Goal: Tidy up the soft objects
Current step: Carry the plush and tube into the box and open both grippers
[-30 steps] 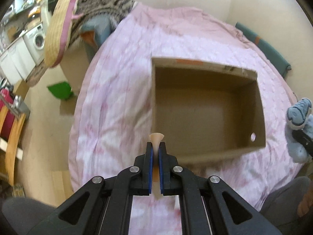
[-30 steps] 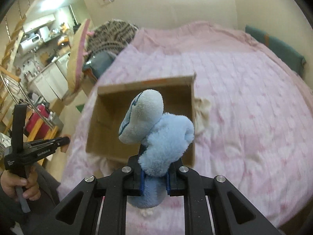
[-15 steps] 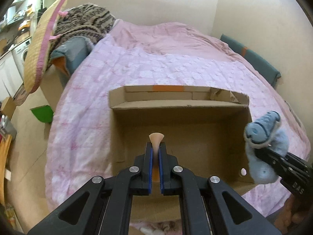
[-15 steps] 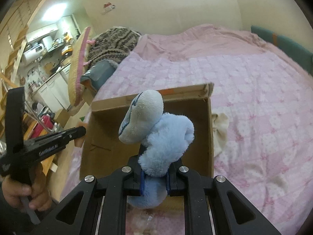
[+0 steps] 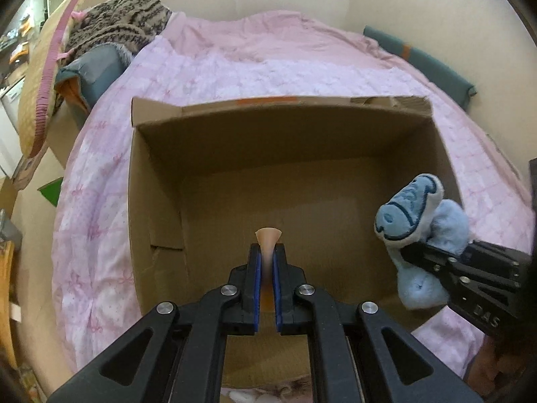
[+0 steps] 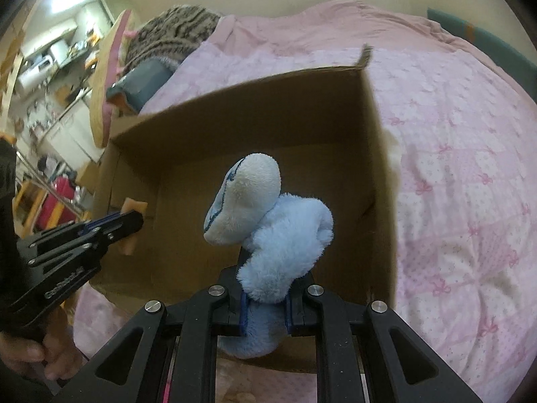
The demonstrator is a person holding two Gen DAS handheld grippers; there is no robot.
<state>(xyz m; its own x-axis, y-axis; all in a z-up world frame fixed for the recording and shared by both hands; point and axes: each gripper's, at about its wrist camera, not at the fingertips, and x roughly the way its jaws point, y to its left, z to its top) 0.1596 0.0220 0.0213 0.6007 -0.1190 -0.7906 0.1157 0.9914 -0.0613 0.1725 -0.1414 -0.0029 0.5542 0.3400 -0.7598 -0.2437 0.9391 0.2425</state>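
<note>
Hand-held grippers hang over the open cardboard box on the pink bed: right pinching a blue plush toy, left pinching a small peach piece. Lower both inside the walls before releasing. What the peach piece is stays unclear.

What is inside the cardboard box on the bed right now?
The cardboard box shows only bare brown floor and walls; nothing lies in it. The strip along its near wall is hidden behind the left gripper and right gripper.
</note>
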